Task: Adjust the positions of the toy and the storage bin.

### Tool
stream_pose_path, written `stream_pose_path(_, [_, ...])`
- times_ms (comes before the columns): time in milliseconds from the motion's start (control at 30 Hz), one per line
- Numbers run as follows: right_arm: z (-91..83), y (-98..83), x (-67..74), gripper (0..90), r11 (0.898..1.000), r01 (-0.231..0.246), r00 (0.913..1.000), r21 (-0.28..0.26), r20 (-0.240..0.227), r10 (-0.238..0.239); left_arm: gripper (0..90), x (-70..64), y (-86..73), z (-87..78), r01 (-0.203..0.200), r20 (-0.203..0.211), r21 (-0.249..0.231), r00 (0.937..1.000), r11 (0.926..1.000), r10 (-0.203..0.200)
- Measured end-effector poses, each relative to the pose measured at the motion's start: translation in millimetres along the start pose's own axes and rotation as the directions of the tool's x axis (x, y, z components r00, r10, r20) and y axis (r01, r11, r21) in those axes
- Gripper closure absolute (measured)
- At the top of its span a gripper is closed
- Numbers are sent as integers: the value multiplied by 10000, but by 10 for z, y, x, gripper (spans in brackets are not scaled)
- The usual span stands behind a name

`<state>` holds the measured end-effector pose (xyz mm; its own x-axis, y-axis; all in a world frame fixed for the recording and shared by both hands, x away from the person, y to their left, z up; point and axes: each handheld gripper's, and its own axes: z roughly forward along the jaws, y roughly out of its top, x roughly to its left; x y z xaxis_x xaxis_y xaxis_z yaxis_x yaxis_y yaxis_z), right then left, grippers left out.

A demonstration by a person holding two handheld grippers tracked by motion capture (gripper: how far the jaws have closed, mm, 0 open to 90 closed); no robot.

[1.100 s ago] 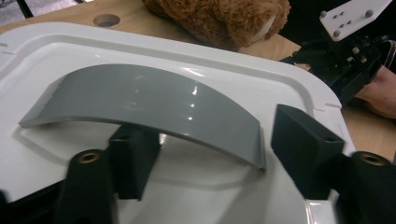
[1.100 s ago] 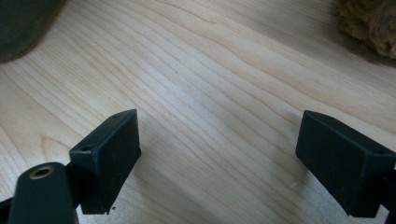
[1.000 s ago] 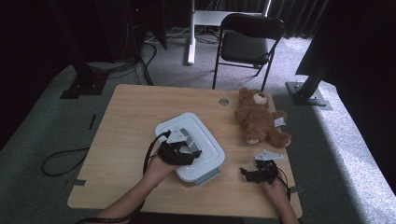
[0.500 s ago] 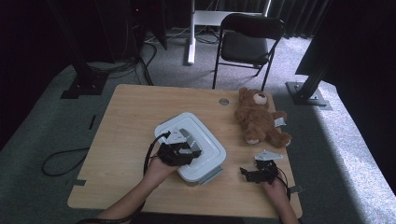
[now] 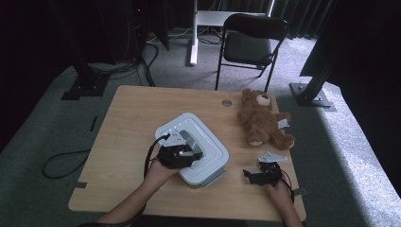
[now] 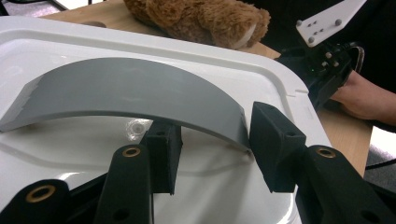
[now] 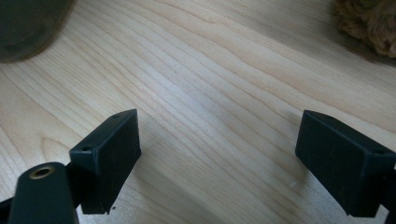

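Dim room, wooden desk (image 5: 127, 118). Left tongs (image 6: 212, 144) have just been closing around the grey handle (image 6: 130, 95) arching over the white box (image 5: 208, 163); pads look on it. Rigid, light, smooth plastic: grip mid-arch. Right tongs (image 7: 217, 161) gape, empty, beside.

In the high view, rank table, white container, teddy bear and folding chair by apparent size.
1. Table.
2. Folding chair, farther from the camera, so it looks smaller than it is.
3. White container and teddy bear: too alike to rank.
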<state>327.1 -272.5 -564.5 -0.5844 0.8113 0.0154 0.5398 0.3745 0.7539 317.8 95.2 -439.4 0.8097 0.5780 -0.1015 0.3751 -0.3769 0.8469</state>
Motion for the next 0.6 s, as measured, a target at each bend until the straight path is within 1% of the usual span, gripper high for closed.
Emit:
stream_pose_path(200, [0, 0, 0, 131, 10000, 4, 10000, 1, 5, -4, 559, -27, -1, -69, -107, 206, -224, 9997, 9997, 112])
stream_pose_path(300, [0, 0, 0, 131, 10000, -3, 10000, 8, 6, 3, 559, -44, 11, -120, -164, 167, -382, 9997, 9991, 170])
stream_pose_path(467, [-1, 0, -1, 131, 10000, -28, 10000, 5, 2, 28, 559, -60, 39, -204, -386, 26, -436, 9992, 9983, 388])
stream_pose_path(600, [-1, 0, 1, 131, 10000, -11, 10000, 18, 23, 11, 558, -57, 40, -232, -372, 0, -440, 9993, 9983, 373])
